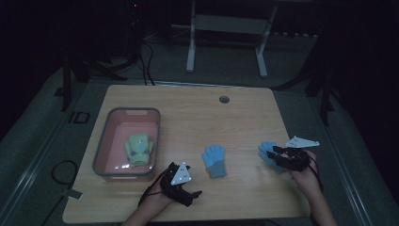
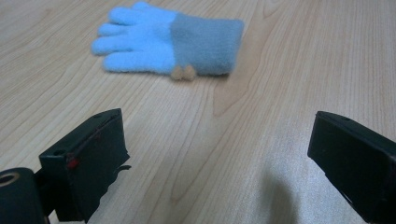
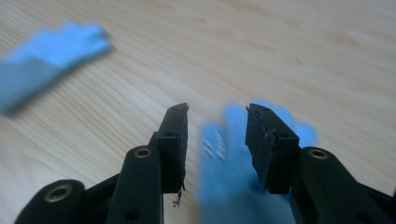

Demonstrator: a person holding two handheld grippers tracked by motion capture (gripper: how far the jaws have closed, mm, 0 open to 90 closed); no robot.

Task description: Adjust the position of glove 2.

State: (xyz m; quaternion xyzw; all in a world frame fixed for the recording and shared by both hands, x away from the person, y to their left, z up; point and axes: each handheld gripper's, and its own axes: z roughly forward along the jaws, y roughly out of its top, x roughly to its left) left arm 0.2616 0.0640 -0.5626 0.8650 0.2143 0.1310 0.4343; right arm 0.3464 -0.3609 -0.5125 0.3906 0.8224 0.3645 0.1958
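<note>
Pale wood bench (image 1: 188, 117), dim room, floor dark beyond. My left hand-held gripper (image 1: 186, 186) gapes wide, nothing between its jaws. Right hand-held gripper (image 3: 217, 126) straddles a blue glove (image 3: 224, 186); blur hides whether pads press. Second glove (image 1: 214, 160) lies mid-bench. Pink bin (image 1: 106, 141) holds a greenish toy (image 1: 138, 149).

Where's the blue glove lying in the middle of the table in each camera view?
High view: middle glove, centre, right of the bin.
Left gripper view: top centre, beyond the open jaws.
Right gripper view: blurred, upper left.
Shared landmark: the wooden tabletop.
</note>
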